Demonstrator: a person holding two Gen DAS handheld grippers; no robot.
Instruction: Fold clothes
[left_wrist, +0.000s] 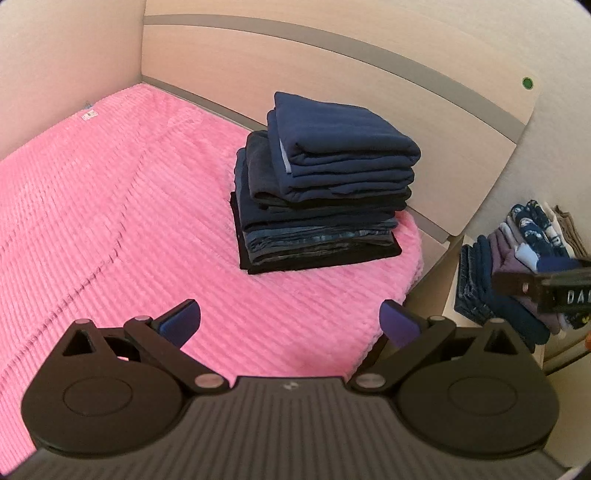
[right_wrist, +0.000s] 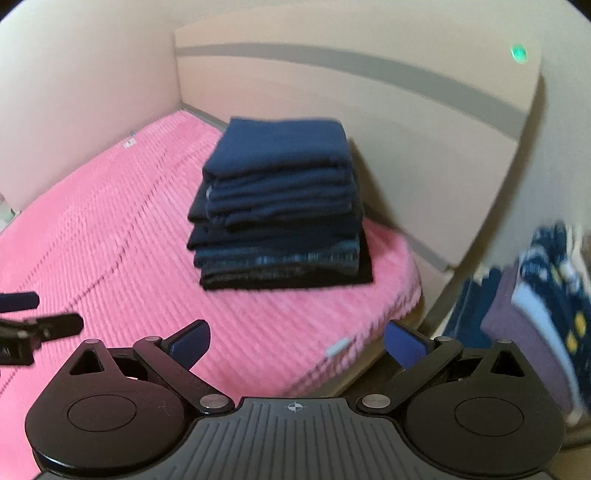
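Observation:
A tall stack of folded dark clothes (left_wrist: 325, 192) stands on the pink ribbed bedspread (left_wrist: 122, 229) near the bed's far right corner, topped by a navy piece. In the right wrist view the same stack (right_wrist: 280, 206) sits ahead and slightly left. My left gripper (left_wrist: 290, 323) hovers above the bedspread short of the stack, jaws wide open, nothing between its blue pads. My right gripper (right_wrist: 295, 343) is likewise open and empty over the bed's right edge. The other gripper shows at the frame edge in each view.
A beige headboard (left_wrist: 369, 74) with a grey stripe rises behind the stack, and a wall closes the left side. Off the bed's right edge, a shelf holds a row of unfolded clothes (left_wrist: 517, 266), also seen as the clothes (right_wrist: 535, 295). The bedspread (right_wrist: 92, 240) stretches left.

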